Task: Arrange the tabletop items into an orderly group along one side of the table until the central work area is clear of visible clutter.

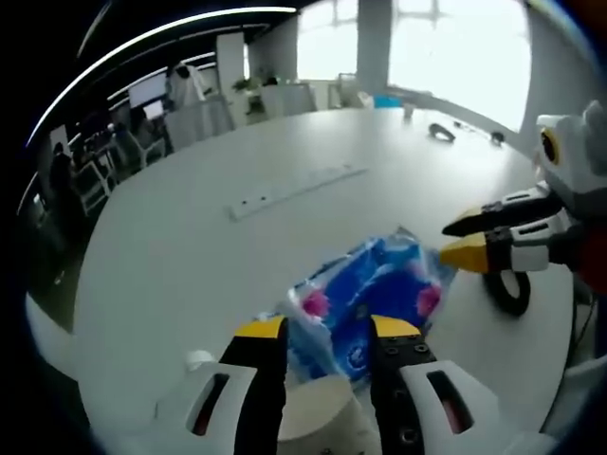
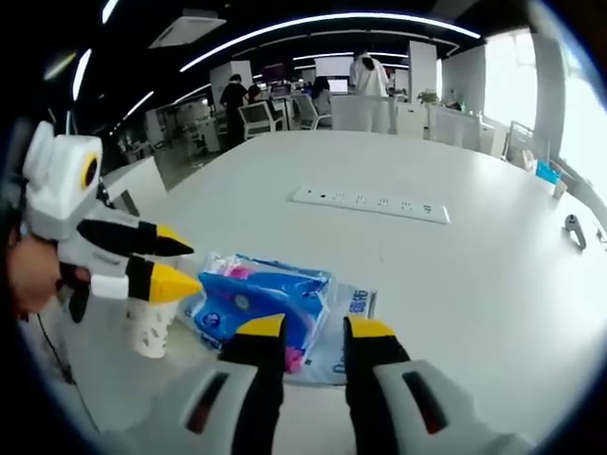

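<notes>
In the left gripper view, your left gripper (image 1: pixel 327 334) rises from the bottom centre with its jaws spread and nothing between them. A paper cup (image 1: pixel 318 417) stands low between the jaws, very near them. Just above the tips, in the centre of the frame, lies the tissue pack (image 1: pixel 370 299), blue and pink. Its long axis runs from lower left to upper right in this view. At the right edge, your right gripper (image 1: pixel 453 242) comes in with its jaws apart, and its lower tip is touching or almost touching the upper right corner of the pack; I cannot tell which. Under it a dark ring (image 1: pixel 507 292) lies on the table (image 1: pixel 171 237). A power strip (image 1: pixel 294 191) lies well apart in the upper centre.

In the right gripper view, the left gripper (image 2: pixel 182 267) is at the left, open, just above the cup (image 2: pixel 152 327), whose inside I cannot see. In the centre, the pack (image 2: pixel 261 303) lies flat just above the right gripper (image 2: pixel 315 330), which is open and empty. Here the pack's long axis runs left to right across the jaws.

Both grippers are near the pack; I judge that the right one is better placed to take it.
</notes>
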Demonstrator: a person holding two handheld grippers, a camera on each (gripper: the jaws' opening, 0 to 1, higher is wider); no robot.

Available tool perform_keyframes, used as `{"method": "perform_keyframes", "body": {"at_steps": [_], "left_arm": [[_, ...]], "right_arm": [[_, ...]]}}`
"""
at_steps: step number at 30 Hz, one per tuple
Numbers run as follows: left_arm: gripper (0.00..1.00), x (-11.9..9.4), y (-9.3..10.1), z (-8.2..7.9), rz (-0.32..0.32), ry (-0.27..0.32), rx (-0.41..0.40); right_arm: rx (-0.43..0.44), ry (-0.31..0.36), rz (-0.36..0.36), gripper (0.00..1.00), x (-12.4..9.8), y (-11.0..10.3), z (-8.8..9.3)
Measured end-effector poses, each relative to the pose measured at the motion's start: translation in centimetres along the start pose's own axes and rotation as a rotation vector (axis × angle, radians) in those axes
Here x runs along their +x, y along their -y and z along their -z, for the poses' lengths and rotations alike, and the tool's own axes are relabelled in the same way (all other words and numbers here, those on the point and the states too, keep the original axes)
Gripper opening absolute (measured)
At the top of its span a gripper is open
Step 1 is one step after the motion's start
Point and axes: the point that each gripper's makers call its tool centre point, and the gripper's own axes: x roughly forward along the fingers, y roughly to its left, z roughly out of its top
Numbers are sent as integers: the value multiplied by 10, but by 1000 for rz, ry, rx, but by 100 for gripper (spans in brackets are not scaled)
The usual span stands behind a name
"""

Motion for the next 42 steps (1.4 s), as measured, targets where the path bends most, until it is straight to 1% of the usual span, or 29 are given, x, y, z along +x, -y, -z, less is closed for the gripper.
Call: {"method": "perform_keyframes", "body": {"at_steps": [3, 9, 12, 16, 22, 26, 29, 31, 34, 37, 42], "left_arm": [[30, 4, 0, 4, 2, -24, -1], [29, 10, 1, 9, 9, -45, -6], [27, 12, 2, 12, 18, -52, -27], [23, 13, 3, 12, 26, -56, -28], [21, 17, 2, 19, 26, -79, -41], [18, 18, 4, 20, 30, -84, -48], [14, 20, 4, 21, 35, -91, -63], [14, 21, 4, 23, 34, -95, -62], [12, 22, 3, 26, 37, -104, -78], [9, 22, 2, 25, 36, -105, -75], [6, 22, 1, 26, 40, -109, -81]], "right_arm": [[1, -12, -5, 21, 4, -1, 3], [14, -26, -7, 21, 8, 0, 9], [15, -31, -10, 21, 10, 0, 11], [16, -37, -16, 19, 13, -2, 13], [27, -49, -20, 18, 18, -4, 17], [33, -62, -21, 15, 20, -4, 21], [35, -68, -20, 13, 20, -4, 23], [35, -69, -23, 12, 21, -4, 23], [35, -83, -22, 9, 23, -3, 27], [41, -83, -24, 4, 22, -3, 29], [46, -84, -22, 2, 23, -1, 30]]}}
